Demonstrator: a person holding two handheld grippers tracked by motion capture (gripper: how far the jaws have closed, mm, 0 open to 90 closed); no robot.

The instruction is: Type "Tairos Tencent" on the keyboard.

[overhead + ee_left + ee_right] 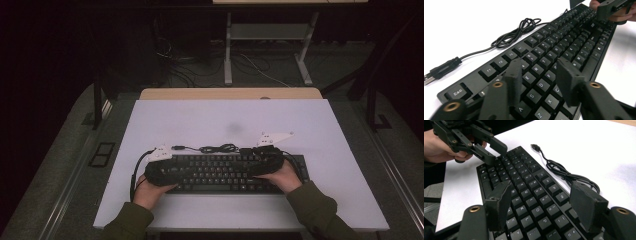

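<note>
Keyboard [220, 172], black, full-size plastic, lies flat at the near edge of the white table [225, 120], its thin black cable [215, 148] bunched just behind it. Left gripper [542, 75] hovers over the letter keys, jaws parted with nothing clamped. Right gripper [546, 202] hangs above the opposite end, jaws wide, empty too.

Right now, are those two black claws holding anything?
No. Both the left gripper and right gripper hover with open jaws over the black keyboard, gripping nothing.
</note>
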